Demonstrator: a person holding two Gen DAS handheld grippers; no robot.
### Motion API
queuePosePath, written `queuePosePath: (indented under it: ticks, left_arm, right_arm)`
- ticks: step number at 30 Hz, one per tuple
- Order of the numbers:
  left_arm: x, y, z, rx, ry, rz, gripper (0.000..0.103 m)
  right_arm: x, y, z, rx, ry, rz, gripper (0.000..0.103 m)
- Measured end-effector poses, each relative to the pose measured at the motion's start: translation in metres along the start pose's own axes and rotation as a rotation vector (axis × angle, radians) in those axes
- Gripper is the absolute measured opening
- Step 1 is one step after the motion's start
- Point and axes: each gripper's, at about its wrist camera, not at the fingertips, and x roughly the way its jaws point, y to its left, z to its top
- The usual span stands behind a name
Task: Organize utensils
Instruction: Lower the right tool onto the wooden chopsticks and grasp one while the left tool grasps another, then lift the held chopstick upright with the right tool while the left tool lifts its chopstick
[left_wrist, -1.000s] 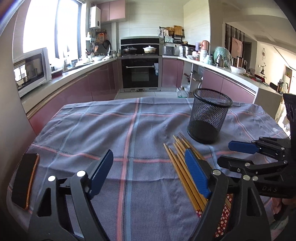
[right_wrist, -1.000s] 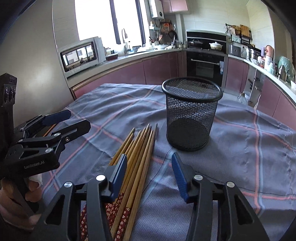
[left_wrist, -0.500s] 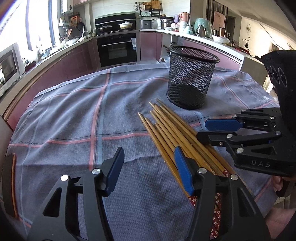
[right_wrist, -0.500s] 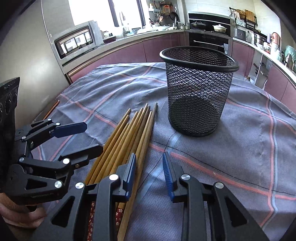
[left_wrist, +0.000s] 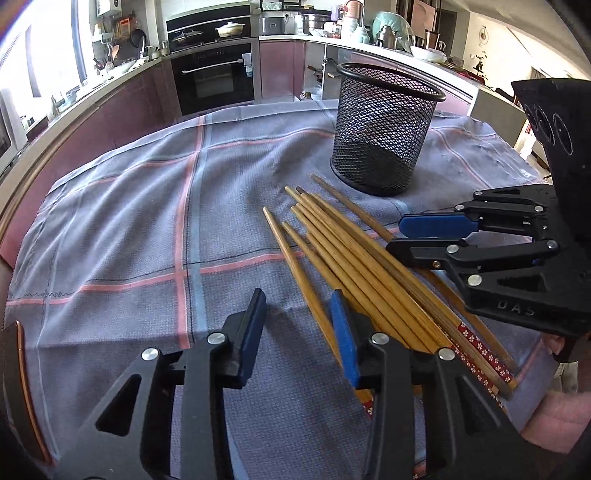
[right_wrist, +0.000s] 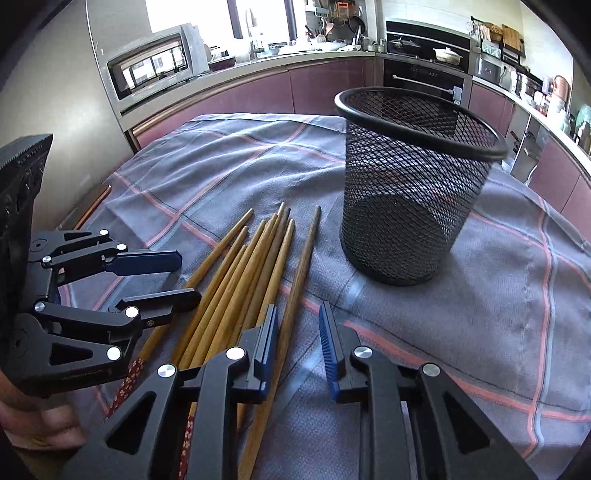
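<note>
A checked grey cloth (left_wrist: 122, 221) with pink and blue stripes covers the table and carries everything in the scene. Behind it runs a kitchen counter (right_wrist: 280, 61) with a microwave (right_wrist: 155, 66) and a built-in oven (left_wrist: 212, 72).

The one container is a black mesh cup (right_wrist: 410, 184). It stands upright on the cloth, and through its mesh wall nothing shows inside.

The chopsticks (left_wrist: 354, 254) lie flat on the cloth in a loose bundle just beside the cup, tips pointing toward it. One chopstick lies slightly apart on the cup side, its tip near the base of the cup without touching it. The thick ends, some with a red flower pattern (left_wrist: 484, 350), lie nearest the cameras.

The left gripper (left_wrist: 297, 325) hangs low over the cloth at the left edge of the bundle. Its jaws are closing. One blue pad is against the outermost chopstick; the gap between the pads holds only cloth.

The right gripper (right_wrist: 297, 332) hangs at the opposite edge of the bundle. Its jaws are closing too, with the apart chopstick running between the pads; neither pad presses on it yet.

A hand (right_wrist: 40, 424) shows partly under the left gripper in the right wrist view.
</note>
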Motion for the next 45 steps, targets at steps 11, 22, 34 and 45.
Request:
queuePosePath:
  ticks: [11,22,34,45]
  left_arm:
    - [0.002,0.006,0.007,-0.091,-0.001,-0.033,0.008]
    - [-0.041,0.02,0.016,-0.138,-0.106,-0.104,0.008]
    - [-0.126,0.021,0.055,-0.123,-0.325,-0.215,0.008]
    - [-0.188,0.011,0.123,-0.096,-0.498,-0.239,0.008]
  right_arm:
    - [-0.006,-0.01,0.001,0.065,-0.02,0.072,0.006]
    - [-0.056,-0.014,0.01,0.058,-0.163,0.151,0.006]
    - [-0.123,-0.031,0.034,0.065,-0.405,0.146,0.006]
    - [-0.167,-0.062,0.069,0.05,-0.544,0.106,0.005]
